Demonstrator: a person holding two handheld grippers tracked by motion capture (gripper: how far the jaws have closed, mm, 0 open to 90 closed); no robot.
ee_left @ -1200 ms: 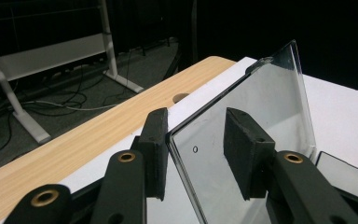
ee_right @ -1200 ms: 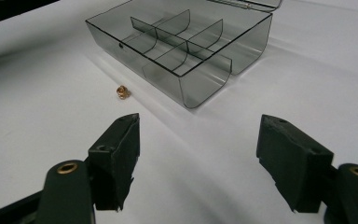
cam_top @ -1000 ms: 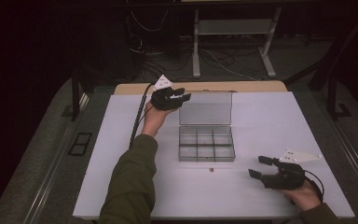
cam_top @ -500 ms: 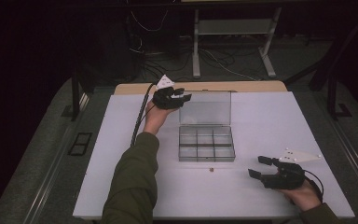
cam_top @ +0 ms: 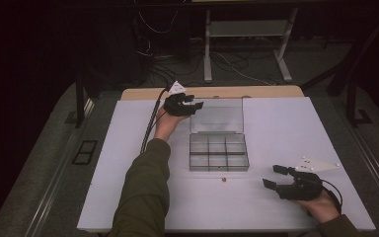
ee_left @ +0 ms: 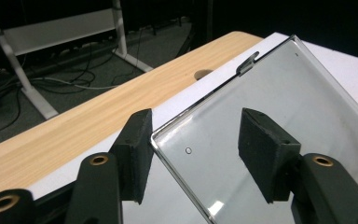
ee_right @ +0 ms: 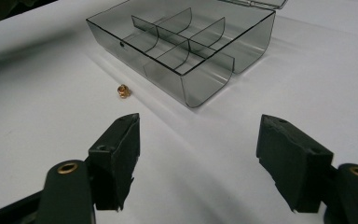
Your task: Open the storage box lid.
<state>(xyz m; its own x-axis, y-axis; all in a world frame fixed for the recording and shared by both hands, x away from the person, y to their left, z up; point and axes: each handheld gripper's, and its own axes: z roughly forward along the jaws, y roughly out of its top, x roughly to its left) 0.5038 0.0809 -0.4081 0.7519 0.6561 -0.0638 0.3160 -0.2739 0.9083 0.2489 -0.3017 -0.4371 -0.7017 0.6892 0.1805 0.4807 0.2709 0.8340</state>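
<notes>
A clear grey compartment box (cam_top: 218, 153) lies mid-table with its lid (cam_top: 217, 116) swung open and lying back flat. My left gripper (cam_top: 197, 104) is at the lid's far left corner. In the left gripper view that corner of the lid (ee_left: 279, 102) sits between the jaws of the left gripper (ee_left: 196, 140); they have just been opening and the pads stand apart from it. A small brass nut (cam_top: 222, 179) lies on the table just in front of the box. My right gripper (cam_top: 271, 176) rests open at the front right, pointing at the nut (ee_right: 123, 90) and the box (ee_right: 186, 42), nothing between its fingers.
The white tabletop (cam_top: 286, 128) ends at a wooden strip (cam_top: 256, 92) along the back. Beyond it are a metal stand (cam_top: 246, 29) and loose cables (cam_top: 232, 64) on the dark floor. The left gripper's cable (cam_top: 150, 126) trails across the table's left side.
The left gripper has dipped slightly at the lid's far left corner. The right gripper, the box and the nut have stayed put.
</notes>
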